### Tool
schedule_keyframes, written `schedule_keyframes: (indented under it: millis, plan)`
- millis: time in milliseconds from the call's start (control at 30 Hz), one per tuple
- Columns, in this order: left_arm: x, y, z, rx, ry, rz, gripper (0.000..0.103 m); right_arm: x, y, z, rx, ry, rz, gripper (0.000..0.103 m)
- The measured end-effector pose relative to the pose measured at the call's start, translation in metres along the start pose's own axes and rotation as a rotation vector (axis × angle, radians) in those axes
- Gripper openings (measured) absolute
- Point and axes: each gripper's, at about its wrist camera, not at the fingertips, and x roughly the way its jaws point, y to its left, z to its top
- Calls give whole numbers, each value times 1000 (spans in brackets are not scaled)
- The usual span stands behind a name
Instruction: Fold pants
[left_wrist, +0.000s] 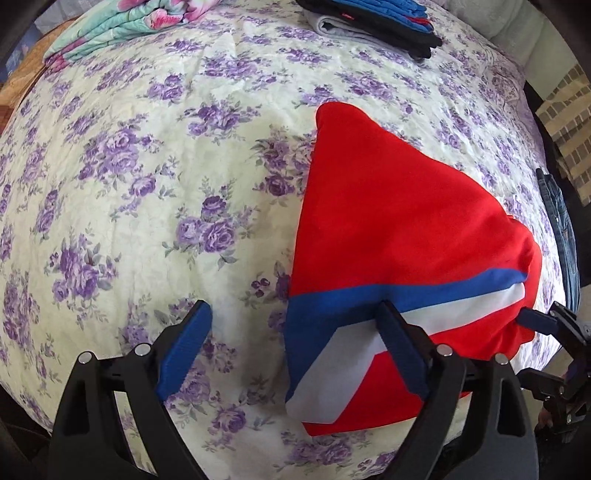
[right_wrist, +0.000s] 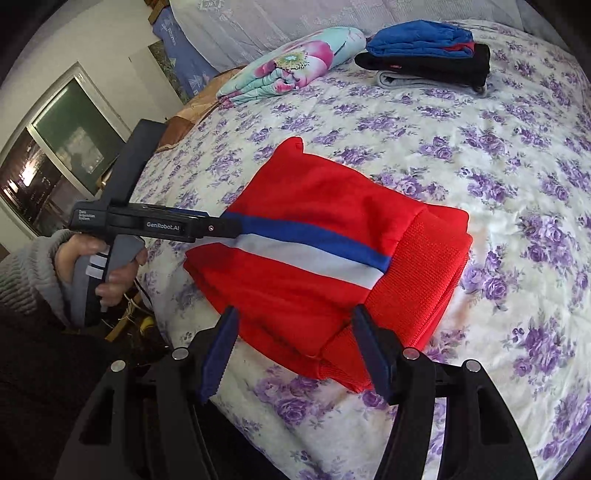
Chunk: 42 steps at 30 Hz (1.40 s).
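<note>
The red pants (left_wrist: 399, 221) with a blue and white stripe lie folded into a compact bundle on the floral bedspread (left_wrist: 147, 184). They also show in the right wrist view (right_wrist: 314, 206). My left gripper (left_wrist: 295, 321) is open, its right finger over the striped edge, its left finger over bare bedspread. From the right wrist view the left gripper (right_wrist: 231, 229) touches the bundle's left edge. My right gripper (right_wrist: 295, 328) is open, straddling the near corner of the bundle by the ribbed waistband (right_wrist: 424, 258). It shows at the far right in the left wrist view (left_wrist: 539, 317).
A stack of folded blue, black and grey clothes (right_wrist: 428, 55) sits at the far side of the bed. A folded floral quilt (right_wrist: 291, 70) lies left of it. Dark jeans (left_wrist: 561, 236) hang at the bed's right edge. A window (right_wrist: 55, 155) is at left.
</note>
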Motion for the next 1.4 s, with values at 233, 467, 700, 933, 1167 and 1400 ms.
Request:
schedule_keyframes:
  millis: [233,467,700,933,1167,1400]
  plan:
    - [-27,-5,16,-21,-93,28,87,-22,11,1,-107,-47,24,65]
    - [-22,-32,70,54,-129,71,88,-19,20,19,-94,-59,135,66]
    - [18,-37,97,139,-66,76,89,28,48,27,-91,18,132,66]
    - [45,-32,98,173,-37,26,95,46,57,4,-137,45,19,66]
    - [11,-12,98,133,-91,-70,93,32,76,13,-112,-13,15,66]
    - [-3,22,74,121,-59,-110,93,68,114,26,-180,33,121,66]
